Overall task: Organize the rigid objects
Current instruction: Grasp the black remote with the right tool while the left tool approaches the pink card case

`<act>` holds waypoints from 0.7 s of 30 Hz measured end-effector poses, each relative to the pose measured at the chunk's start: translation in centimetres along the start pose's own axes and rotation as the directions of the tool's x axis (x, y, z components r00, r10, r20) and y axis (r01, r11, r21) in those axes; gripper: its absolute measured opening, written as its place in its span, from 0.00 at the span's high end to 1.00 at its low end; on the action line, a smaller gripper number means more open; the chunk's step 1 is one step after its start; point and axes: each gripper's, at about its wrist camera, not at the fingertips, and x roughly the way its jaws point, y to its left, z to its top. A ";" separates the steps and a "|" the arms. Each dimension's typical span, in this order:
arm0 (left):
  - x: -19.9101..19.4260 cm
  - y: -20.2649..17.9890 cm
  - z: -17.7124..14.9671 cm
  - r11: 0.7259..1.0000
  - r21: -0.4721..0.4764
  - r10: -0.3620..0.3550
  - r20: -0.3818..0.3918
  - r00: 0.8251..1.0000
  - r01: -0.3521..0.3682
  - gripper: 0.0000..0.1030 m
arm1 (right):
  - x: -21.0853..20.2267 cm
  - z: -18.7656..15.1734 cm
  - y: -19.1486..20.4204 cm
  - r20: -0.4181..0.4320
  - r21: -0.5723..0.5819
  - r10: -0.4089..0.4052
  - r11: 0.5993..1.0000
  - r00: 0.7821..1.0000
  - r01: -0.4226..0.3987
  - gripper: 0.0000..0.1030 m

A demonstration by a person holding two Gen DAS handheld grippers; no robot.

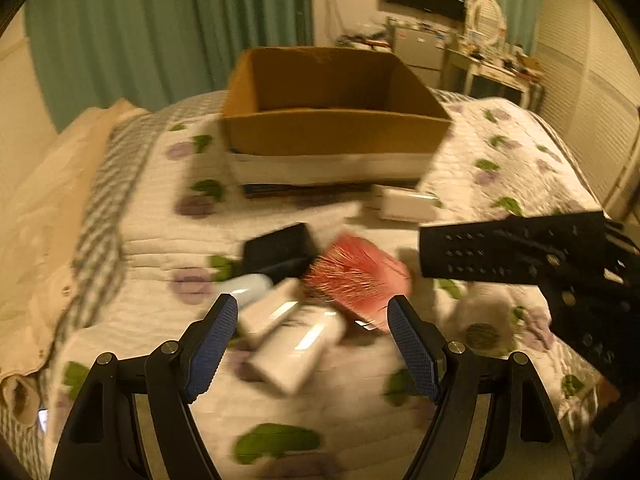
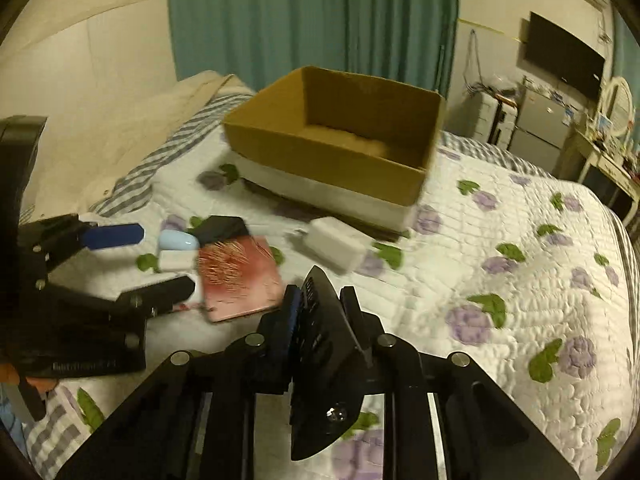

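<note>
Green curtains hang behind the bed, whose quilt bears purple flowers. At twelve o'clock we see an open cardboard box, brown, with a white lower band. Our left tongs stand apart over blurred white blocks and a pink bristled brush. Our right tongs are clamped on a black perforated remote, held upright at six o'clock.

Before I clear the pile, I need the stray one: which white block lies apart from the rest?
The white charger block near the cardboard box; the other white blocks crowd around the pink brush.
</note>
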 end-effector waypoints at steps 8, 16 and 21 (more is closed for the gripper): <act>2.5 -3.6 0.3 0.993 0.117 0.029 -0.060 0.998 -0.022 0.22 | -0.5 -0.1 -3.5 0.024 0.076 0.002 0.997 1.000 -0.004 0.82; 6.5 -3.8 2.3 0.992 0.121 0.051 -0.114 0.992 -0.037 0.22 | -0.5 -0.8 -5.1 0.030 0.118 0.024 0.993 0.999 -0.027 0.82; 8.4 -4.3 2.7 0.990 0.142 0.045 -0.163 0.986 -0.021 0.20 | -0.3 -1.1 -5.4 0.021 0.127 0.036 0.991 0.999 -0.038 0.82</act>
